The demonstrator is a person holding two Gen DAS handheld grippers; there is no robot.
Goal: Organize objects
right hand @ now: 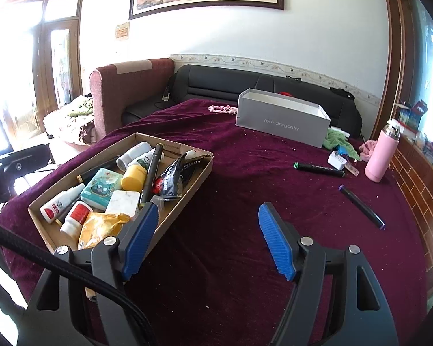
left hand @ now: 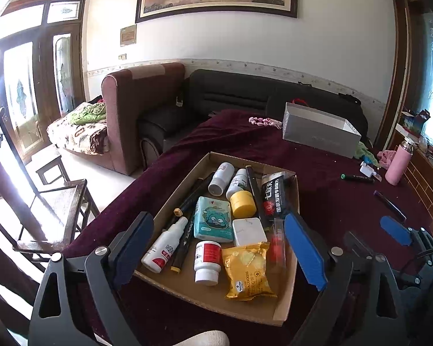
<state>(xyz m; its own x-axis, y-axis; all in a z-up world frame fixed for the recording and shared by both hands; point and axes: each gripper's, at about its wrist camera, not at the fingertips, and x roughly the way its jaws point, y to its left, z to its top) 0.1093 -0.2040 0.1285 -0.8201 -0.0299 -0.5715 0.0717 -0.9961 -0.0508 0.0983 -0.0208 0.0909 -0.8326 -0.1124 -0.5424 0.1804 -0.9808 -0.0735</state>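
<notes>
A shallow cardboard tray [left hand: 184, 288] on the maroon cloth holds several small things: white bottles, a yellow jar [left hand: 243, 203], a teal tissue pack [left hand: 213, 219], a yellow snack packet [left hand: 248, 271], black markers and a black pouch. My left gripper [left hand: 219, 248] hangs open over the tray's near half, with nothing between its fingers. My right gripper [right hand: 209, 240] is open too, above bare cloth just right of the tray [right hand: 184, 147]. Two loose markers lie on the cloth to the right, one green-capped [right hand: 319, 169] and one purple-capped [right hand: 360, 206].
At the back of the table stands a grey shoebox [right hand: 283, 121], with a pink bead string to its left. A pink bottle [right hand: 381, 155], a white charger [right hand: 337, 160] and a green cloth [right hand: 340, 144] sit at the right. Sofas stand behind and a wooden chair [left hand: 57, 201] at the left.
</notes>
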